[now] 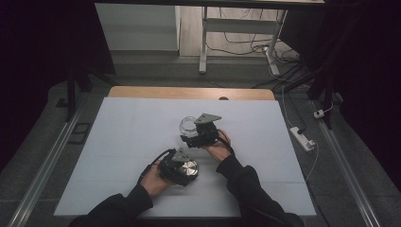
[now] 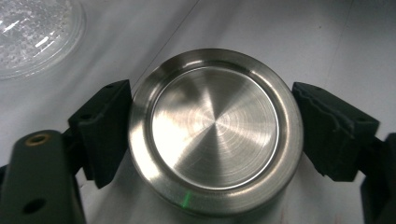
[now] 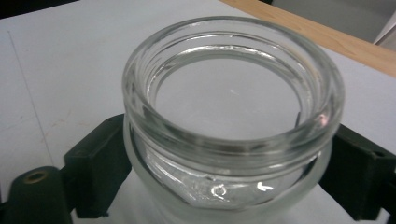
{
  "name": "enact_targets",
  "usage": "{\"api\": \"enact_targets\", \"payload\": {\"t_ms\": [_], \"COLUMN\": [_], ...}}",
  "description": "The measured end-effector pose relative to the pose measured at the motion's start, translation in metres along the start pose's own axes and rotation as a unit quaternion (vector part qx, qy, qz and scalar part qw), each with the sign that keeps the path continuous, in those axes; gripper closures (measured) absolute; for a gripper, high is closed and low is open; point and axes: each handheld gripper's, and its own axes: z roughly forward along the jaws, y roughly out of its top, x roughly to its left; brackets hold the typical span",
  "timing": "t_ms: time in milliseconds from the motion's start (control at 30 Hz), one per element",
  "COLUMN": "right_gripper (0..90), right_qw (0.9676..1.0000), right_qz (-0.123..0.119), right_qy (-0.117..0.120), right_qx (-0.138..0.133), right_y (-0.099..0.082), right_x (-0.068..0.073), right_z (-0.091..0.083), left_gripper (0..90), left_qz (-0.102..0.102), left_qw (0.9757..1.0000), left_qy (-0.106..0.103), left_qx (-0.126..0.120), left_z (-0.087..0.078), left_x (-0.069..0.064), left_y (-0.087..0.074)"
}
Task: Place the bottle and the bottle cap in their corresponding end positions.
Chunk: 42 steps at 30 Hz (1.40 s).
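metal lid [image 2: 215, 130] between left tool [image 2: 210, 135] jaws; glass jar [image 3: 231, 121] between right's.

We see a table [image 1: 142, 92] with a pale wooden edge at its far side; a white sheet [image 1: 123, 142] covers nearly all of its top; grey carpet [image 1: 42, 142] spreads around it on both sides; metal rails [image 1: 45, 163] run along the carpet to the left and right of the table; a white power strip [image 1: 302, 138] lies on the carpet at the right, with cables [image 1: 288, 71] trailing back from it; beyond the table stands a white desk frame [image 1: 204, 42] on a lighter floor; the room's far corners are dark; light falls mostly on the sheet.
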Motion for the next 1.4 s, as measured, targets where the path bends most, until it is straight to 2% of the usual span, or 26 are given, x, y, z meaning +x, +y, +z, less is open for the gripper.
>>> {"api": "enact_targets", "payload": {"t_ms": [267, 500, 700, 833, 1000, 1067, 1167, 1300, 1400], "right_gripper": [6.3, 2.5, 2.0, 2.0, 1.6, 0.0, 0.0, 0.0, 0.0], "right_qw": [0.9999, 0.9999, 0.9999, 0.9998, 0.9993, 0.9989, 0.9986, 0.9978, 0.9978], "right_qz": [0.003, 0.003, 0.003, 0.004, 0.011, 0.014, 0.015, 0.024, 0.015], "right_qy": [0.006, 0.012, 0.017, 0.018, 0.026, 0.032, 0.034, 0.044, 0.043], "right_qx": [0.012, 0.011, 0.003, 0.010, 0.023, 0.032, 0.038, 0.043, 0.047], "right_y": [0.002, 0.005, 0.010, 0.011, 0.010, 0.010, 0.009, 0.006, 0.001], "right_x": [0.001, 0.000, 0.000, 0.000, 0.002, 0.002, 0.004, 0.005, 0.009], "right_z": [-0.001, -0.009, -0.022, -0.029, -0.033, -0.035, -0.039, -0.045, -0.049], "left_gripper": [9.1, 5.4, 3.9, 3.2, 0.5, 0.0, 0.0, 0.0, 0.0], "left_qz": [-0.017, -0.020, -0.034, -0.043, -0.040, -0.037, -0.044, -0.051, -0.058], "left_qw": [0.9994, 0.9985, 0.9969, 0.9953, 0.9940, 0.9940, 0.9927, 0.9932, 0.9934], "left_qy": [-0.022, -0.036, -0.046, -0.056, -0.066, -0.062, -0.065, -0.052, -0.047], "left_qx": [-0.019, -0.035, -0.054, -0.067, -0.077, -0.083, -0.091, -0.091, -0.088], "left_z": [-0.004, -0.010, -0.024, -0.032, -0.043, -0.047, -0.052, -0.056, -0.057], "left_x": [0.006, 0.010, 0.015, 0.018, 0.020, 0.020, 0.022, 0.024, 0.026], "left_y": [-0.002, -0.006, -0.009, -0.012, -0.016, -0.017, -0.018, -0.022, -0.024]}}
